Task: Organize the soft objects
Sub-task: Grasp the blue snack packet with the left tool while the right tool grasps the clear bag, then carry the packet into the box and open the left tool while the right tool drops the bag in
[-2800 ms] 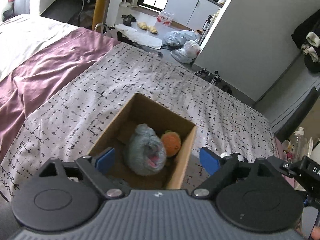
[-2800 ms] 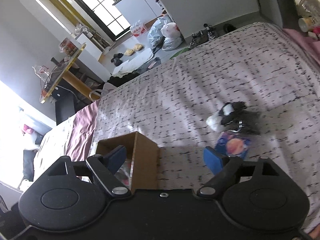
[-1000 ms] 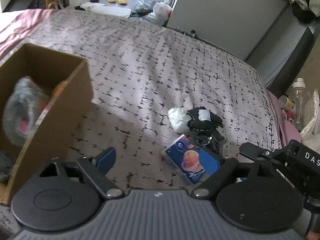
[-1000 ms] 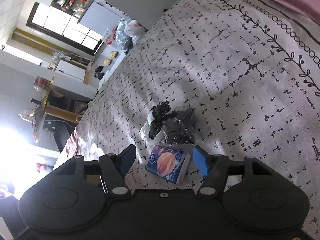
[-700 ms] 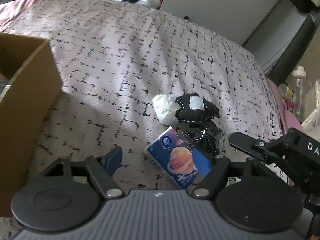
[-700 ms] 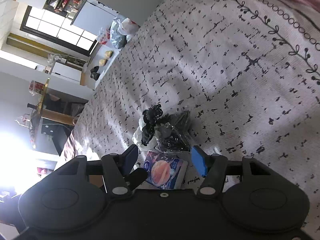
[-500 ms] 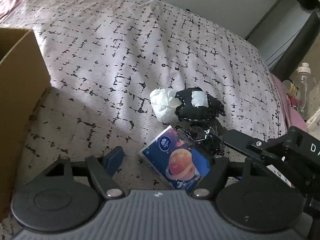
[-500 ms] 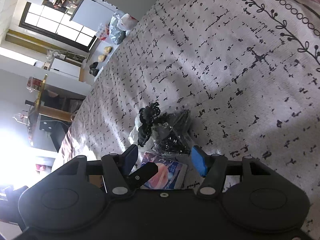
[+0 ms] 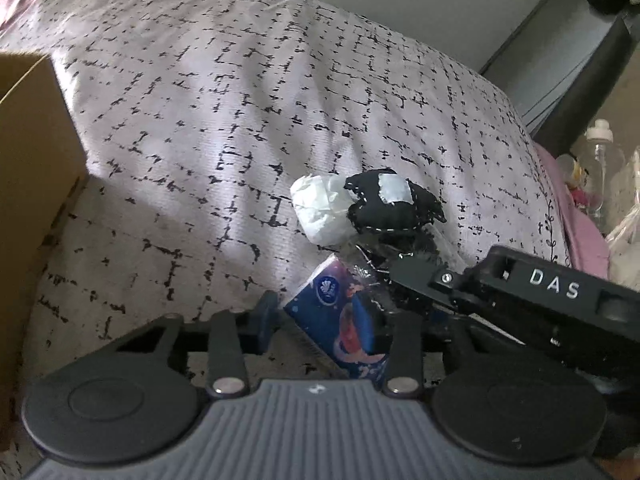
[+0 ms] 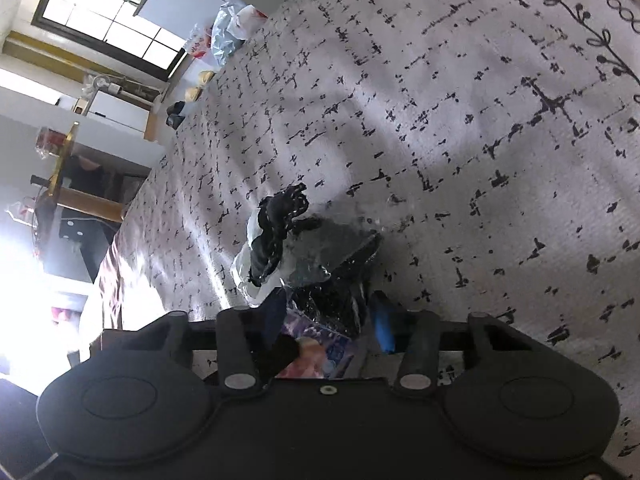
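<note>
Since the earlier frames both grippers have descended on the pile and their jaws have just been closing. The left gripper (image 9: pixel 328 320) now has the tissue pack (image 9: pixel 344 320) between its jaws, apparently pressed on both sides. The right gripper (image 10: pixel 328 316) brackets the black plastic bag (image 10: pixel 332 272); whether its pads press cannot be told. The pack lies tilted on the bed (image 9: pixel 240 100), long axis running diagonally away from the left jaws. It is blue, with a planet print. Just beyond lie a black stitched pouch (image 9: pixel 392 204) and a white wad (image 9: pixel 320 212), touching. The box (image 9: pixel 32 184) stands well apart, to the left.
</note>
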Available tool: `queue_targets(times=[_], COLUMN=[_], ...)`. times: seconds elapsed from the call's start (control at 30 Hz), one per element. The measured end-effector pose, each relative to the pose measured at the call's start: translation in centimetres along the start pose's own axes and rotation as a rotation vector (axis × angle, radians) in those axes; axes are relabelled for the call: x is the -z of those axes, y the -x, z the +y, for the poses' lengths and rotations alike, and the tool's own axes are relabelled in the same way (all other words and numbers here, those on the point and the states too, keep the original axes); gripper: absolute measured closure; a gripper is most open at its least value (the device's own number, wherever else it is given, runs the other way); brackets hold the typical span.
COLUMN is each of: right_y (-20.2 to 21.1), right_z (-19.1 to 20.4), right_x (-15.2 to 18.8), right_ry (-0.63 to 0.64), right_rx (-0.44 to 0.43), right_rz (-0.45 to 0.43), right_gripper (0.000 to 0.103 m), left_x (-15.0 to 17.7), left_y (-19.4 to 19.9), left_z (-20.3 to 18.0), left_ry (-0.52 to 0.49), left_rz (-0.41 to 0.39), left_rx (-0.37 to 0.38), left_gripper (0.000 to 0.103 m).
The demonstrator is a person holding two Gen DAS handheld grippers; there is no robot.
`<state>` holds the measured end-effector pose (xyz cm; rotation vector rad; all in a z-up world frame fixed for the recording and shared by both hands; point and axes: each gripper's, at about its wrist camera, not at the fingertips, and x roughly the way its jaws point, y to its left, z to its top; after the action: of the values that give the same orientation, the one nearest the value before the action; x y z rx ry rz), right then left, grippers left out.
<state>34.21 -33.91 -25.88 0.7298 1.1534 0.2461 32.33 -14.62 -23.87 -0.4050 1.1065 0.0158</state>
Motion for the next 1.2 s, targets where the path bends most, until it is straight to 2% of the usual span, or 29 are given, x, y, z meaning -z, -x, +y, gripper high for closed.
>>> queue_targets(times=[0.13,0.43,0.77,1.2], right_y=[0.6,2.8,4.8,8.8], right_z=[0.0,0.4,0.5,2.9], right_x=[0.5,1.7,3.3,4.3], right_ry=[0.014,0.023,0.006,0.072], right_rx=[0.005,0.013,0.0,-0.025], right_rz=[-0.005,-0.049,-0.075,-0.135], right_gripper=[0.072,0.076,0.076,0.076], left_x=[0.2,0.2,0.3,-0.6], left_y=[1.2,4.8,9.4,16.0], left_z=[0.4,1.2,2.2,4.4], left_ry=[0.015,0.007,0.014,0.036], left_rz=[-0.03,-0.099,-0.167,-0.254], left_rx=[-0.003,-0.01,-0.012,0.0], left_gripper=[0.073,0.083,0.085,0.086])
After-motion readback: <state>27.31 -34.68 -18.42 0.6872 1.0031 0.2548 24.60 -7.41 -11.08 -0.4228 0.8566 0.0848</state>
